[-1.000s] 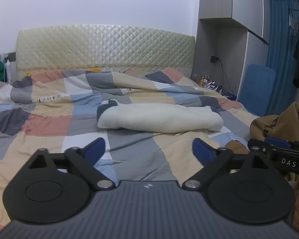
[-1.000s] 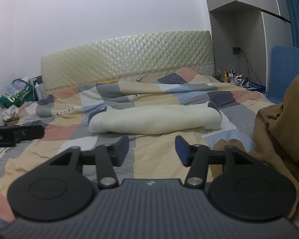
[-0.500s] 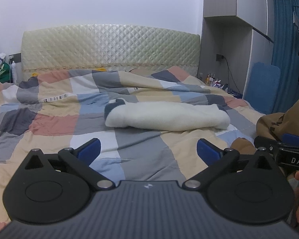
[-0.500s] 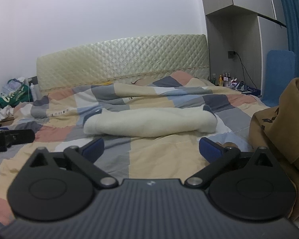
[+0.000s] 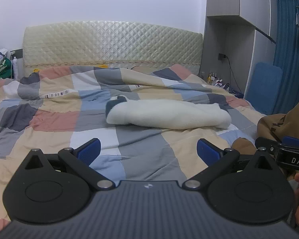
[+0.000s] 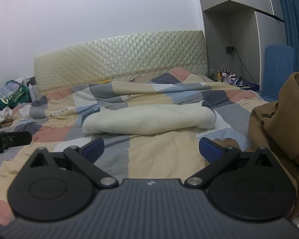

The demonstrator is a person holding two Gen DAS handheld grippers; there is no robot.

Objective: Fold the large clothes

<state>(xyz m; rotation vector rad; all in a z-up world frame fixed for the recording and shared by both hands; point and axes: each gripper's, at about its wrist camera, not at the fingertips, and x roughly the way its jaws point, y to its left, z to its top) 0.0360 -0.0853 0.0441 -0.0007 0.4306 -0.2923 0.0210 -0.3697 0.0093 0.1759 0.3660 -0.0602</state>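
Since one second ago the right gripper (image 6: 151,146) has spread its fingers wide apart; before, they stood close together. Left gripper (image 5: 148,148) has stayed wide apart and empty, and both views have shifted only a little over the bed.

One cream garment (image 5: 167,115) lies already folded in a long roll on the checked quilt (image 5: 55,119), at 12 o'clock from both grippers and well apart from them. A brown garment (image 6: 279,119) is heaped at 3 o'clock in the right view, just beside the right gripper, and I judge it is the next piece to fold. Its cloth looks thick and soft, so it will probably be somewhat heavy, will hang down and will not keep a shape. A good place to take hold is likely a hem or a shoulder edge, one gripper at each corner, but I cannot see these edges in the heap.

Around the bed there are a padded headboard (image 5: 111,43) at 12 o'clock, a pile of bags (image 6: 12,97) at 9 o'clock and small bottles (image 6: 223,73) at 2 o'clock. Wrinkles of the quilt and the cream roll take some of the flat place where the brown garment should be spread.
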